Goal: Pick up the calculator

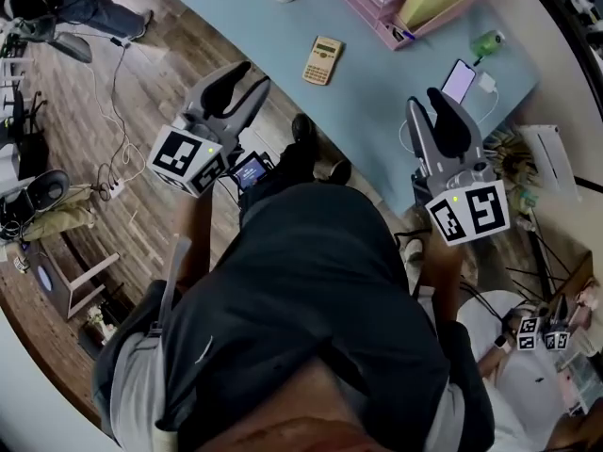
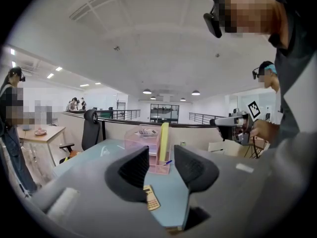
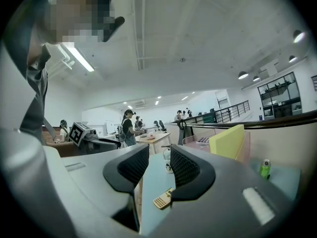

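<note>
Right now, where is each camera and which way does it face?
Head view: on the person's head, looking steeply down at the desk; torso, left gripper, right gripper show.
Left gripper view: on the left gripper, facing the pink organizer across the desk; open jaws show.
Right gripper view: on the right gripper, facing along the desk toward the mug; open jaws show.
All three share the calculator.

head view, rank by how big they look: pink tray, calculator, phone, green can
1. pink tray, clearly the largest
2. calculator and phone, which look about alike, so I won't rank them
3. green can, smallest
</note>
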`<state>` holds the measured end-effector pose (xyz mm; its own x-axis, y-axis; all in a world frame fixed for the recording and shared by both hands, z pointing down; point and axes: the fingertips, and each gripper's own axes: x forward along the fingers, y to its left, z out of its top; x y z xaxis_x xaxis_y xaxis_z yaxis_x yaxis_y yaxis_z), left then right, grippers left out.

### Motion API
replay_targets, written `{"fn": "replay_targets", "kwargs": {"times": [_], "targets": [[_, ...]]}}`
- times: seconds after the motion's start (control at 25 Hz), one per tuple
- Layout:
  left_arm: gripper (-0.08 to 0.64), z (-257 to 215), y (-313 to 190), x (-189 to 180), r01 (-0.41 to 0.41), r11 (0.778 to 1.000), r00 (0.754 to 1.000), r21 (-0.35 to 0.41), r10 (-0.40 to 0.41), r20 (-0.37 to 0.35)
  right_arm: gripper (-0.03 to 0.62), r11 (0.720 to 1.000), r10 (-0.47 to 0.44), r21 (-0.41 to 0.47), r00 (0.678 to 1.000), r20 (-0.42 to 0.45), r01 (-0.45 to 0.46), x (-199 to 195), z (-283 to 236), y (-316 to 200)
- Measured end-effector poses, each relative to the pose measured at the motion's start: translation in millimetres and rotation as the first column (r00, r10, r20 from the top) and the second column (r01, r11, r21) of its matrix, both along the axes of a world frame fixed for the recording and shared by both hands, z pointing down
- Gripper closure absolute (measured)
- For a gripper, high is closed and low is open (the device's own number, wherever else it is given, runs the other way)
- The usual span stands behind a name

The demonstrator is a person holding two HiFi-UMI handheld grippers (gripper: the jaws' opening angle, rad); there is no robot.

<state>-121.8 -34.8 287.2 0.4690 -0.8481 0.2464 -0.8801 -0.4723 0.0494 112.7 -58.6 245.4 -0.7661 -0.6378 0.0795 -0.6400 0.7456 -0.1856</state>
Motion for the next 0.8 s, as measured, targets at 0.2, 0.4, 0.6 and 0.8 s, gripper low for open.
{"fn": "replay_targets", "kwargs": {"times": [0.2, 0.4, 0.6, 0.8], "targets": [[0.353, 33, -36, 2, -0.056, 0.997, 0.998, -0.045, 0.055, -0.019, 0.476, 0.998, 0.054, -0.011, 0.998, -0.027, -0.054, 1, 10, -18], [0.353, 60, -74, 4, -0.107, 0.988, 0.994, -0.108, 0.103, -0.042, 0.476, 0.993, 0.108, -0.037, 0.992, -0.057, -0.111, -1, 11, -30], [0.344, 102, -115, 15, -0.145, 0.968, 0.989, -0.205, 0.136, -0.055, 0.476, 0.983, 0.163, -0.074, 0.983, -0.081, -0.169, 4, 24, -51], [0.325, 145, -145, 22, -0.170, 0.939, 0.985, -0.299, 0.154, -0.075, 0.476, 0.971, 0.205, -0.103, 0.974, -0.097, -0.214, 4, 31, -68]]}}
